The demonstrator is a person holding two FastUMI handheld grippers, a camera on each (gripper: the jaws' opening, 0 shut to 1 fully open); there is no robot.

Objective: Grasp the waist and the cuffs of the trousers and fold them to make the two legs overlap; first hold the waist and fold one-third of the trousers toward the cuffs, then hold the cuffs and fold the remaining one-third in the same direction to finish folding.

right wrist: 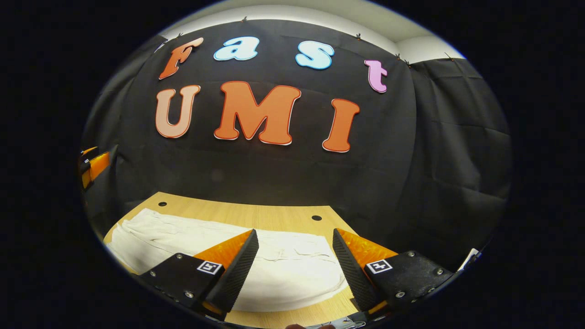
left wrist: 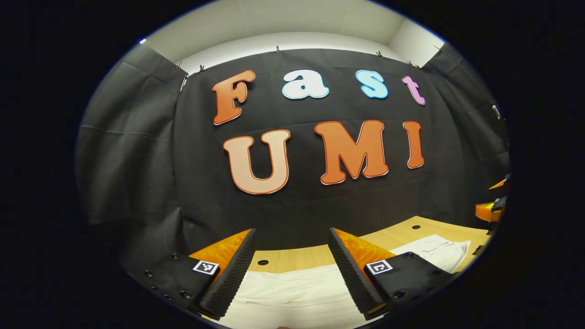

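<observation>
White trousers (right wrist: 192, 240) lie flat along a wooden table (right wrist: 256, 214). In the right gripper view one end of them (right wrist: 297, 274) lies under my right gripper (right wrist: 295, 262), which hovers open above the cloth with nothing between its fingers. In the left gripper view the trousers (left wrist: 297, 292) spread below my left gripper (left wrist: 290, 262), also open and holding nothing; more of the cloth (left wrist: 434, 251) reaches to the right. I cannot tell which end is the waist and which the cuffs.
The black cloth wall (left wrist: 297, 210) rises right behind the table's far edge. Small round holes (right wrist: 316, 218) dot the tabletop. The other gripper's body shows at the right edge of the left gripper view (left wrist: 491, 210) and the left edge of the right gripper view (right wrist: 93, 164).
</observation>
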